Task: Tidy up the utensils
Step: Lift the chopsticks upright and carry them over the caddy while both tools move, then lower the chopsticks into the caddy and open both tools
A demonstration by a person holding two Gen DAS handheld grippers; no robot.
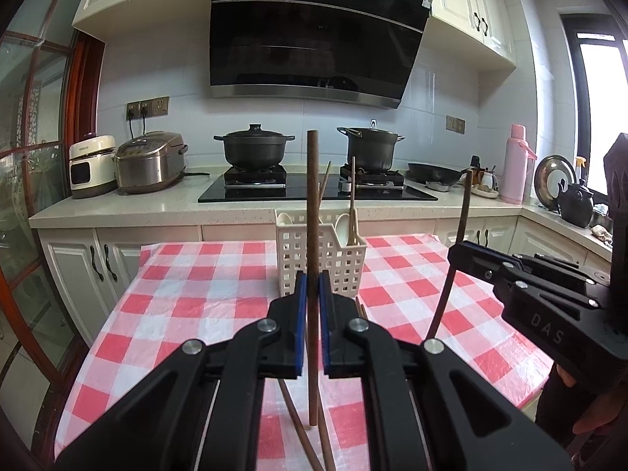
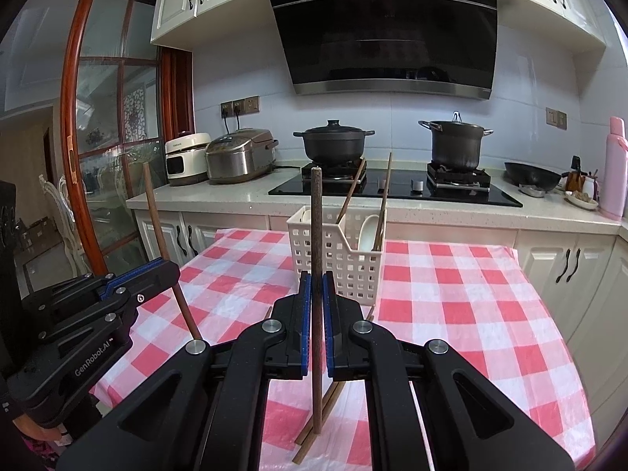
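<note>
**Two chopsticks up, basket waiting**

Both tongs are loaded! The left gripper [image 1: 313,286] is clamped on one chopstick [image 1: 312,212], held upright; the right gripper [image 2: 316,286] pinches a second chopstick [image 2: 316,219] the same way. The white basket [image 1: 341,263] stands toward the table's far edge, a spoon [image 1: 342,225] and chopsticks already inside. More chopsticks [image 2: 314,431] lie loose on the checked cloth [image 2: 451,306] near the front edge. Next, I'd judge: carry each forward, tip down, over the basket's open rim, then release.

Table chopsticks [image 1: 310,447] cut off below
</note>
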